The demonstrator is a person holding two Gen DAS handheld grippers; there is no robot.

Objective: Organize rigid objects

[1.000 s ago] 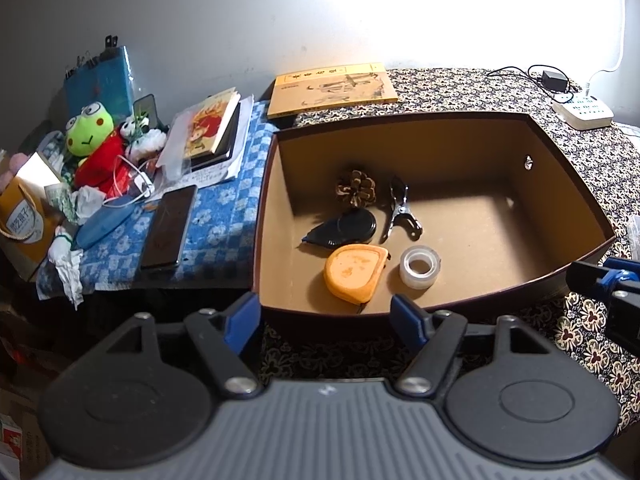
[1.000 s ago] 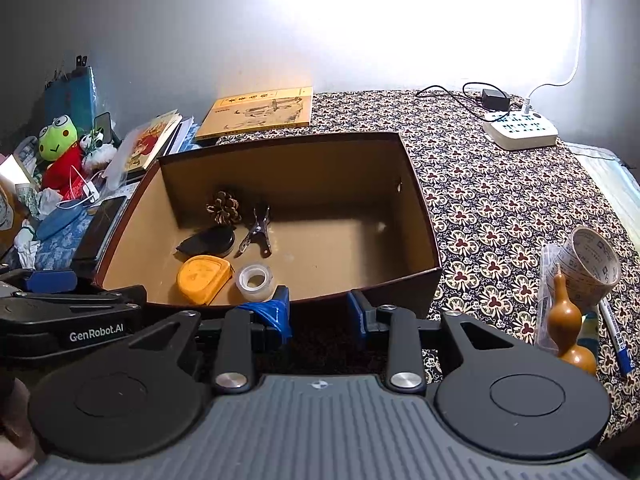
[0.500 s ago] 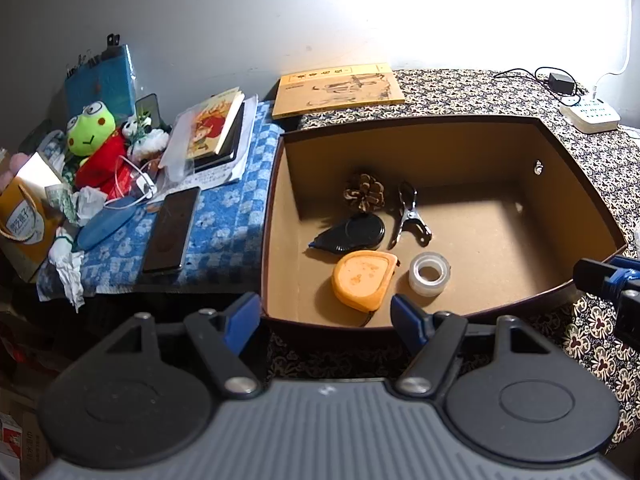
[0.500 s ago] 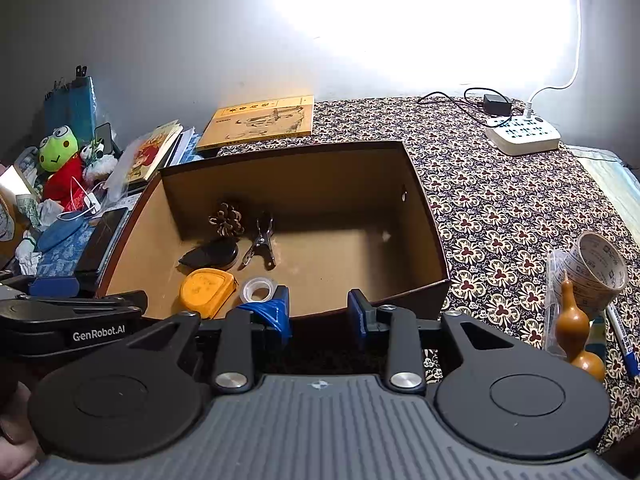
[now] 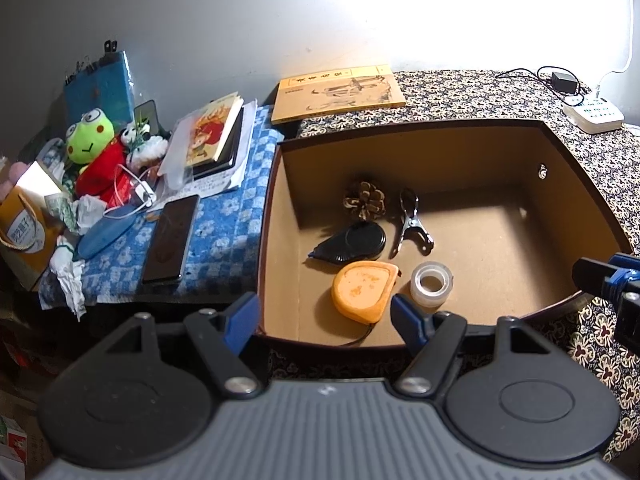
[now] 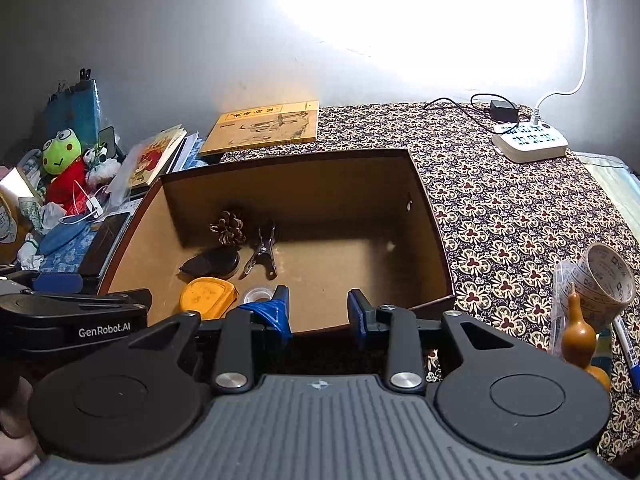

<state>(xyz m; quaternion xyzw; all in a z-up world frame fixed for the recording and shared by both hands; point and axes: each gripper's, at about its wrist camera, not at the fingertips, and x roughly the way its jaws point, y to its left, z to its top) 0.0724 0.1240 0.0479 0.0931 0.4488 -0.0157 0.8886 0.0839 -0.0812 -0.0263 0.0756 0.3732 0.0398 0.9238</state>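
An open brown cardboard box (image 5: 408, 152) (image 6: 304, 188) sits on the patterned tablecloth. Inside it lie a pine cone (image 5: 365, 199) (image 6: 228, 227), a black teardrop-shaped case (image 5: 352, 242) (image 6: 212, 262), a metal clip (image 5: 412, 222) (image 6: 262, 254), an orange tape measure (image 5: 365, 290) (image 6: 206, 296) and a clear tape roll (image 5: 431, 283) (image 6: 258, 293). My left gripper (image 5: 324, 316) hovers open at the box's near-left corner, holding nothing. Over the box's front wall my right gripper (image 6: 318, 312) is open and empty. A brown gourd (image 6: 576, 332) and a printed paper cup (image 6: 606, 284) lie right of the box.
A yellow book (image 5: 340, 92) lies behind the box. Left of it, a blue checked cloth (image 5: 224, 224) carries a phone (image 5: 170, 240), books, a frog plush (image 5: 90, 136) and clutter. A white power strip (image 6: 530, 144) with cables is far right; a pen (image 6: 628, 354) lies near the gourd.
The box and its contents sit slightly lower in both views, as both grippers have shifted a little over its front edge. Jaw openings are unchanged; nothing was picked up.
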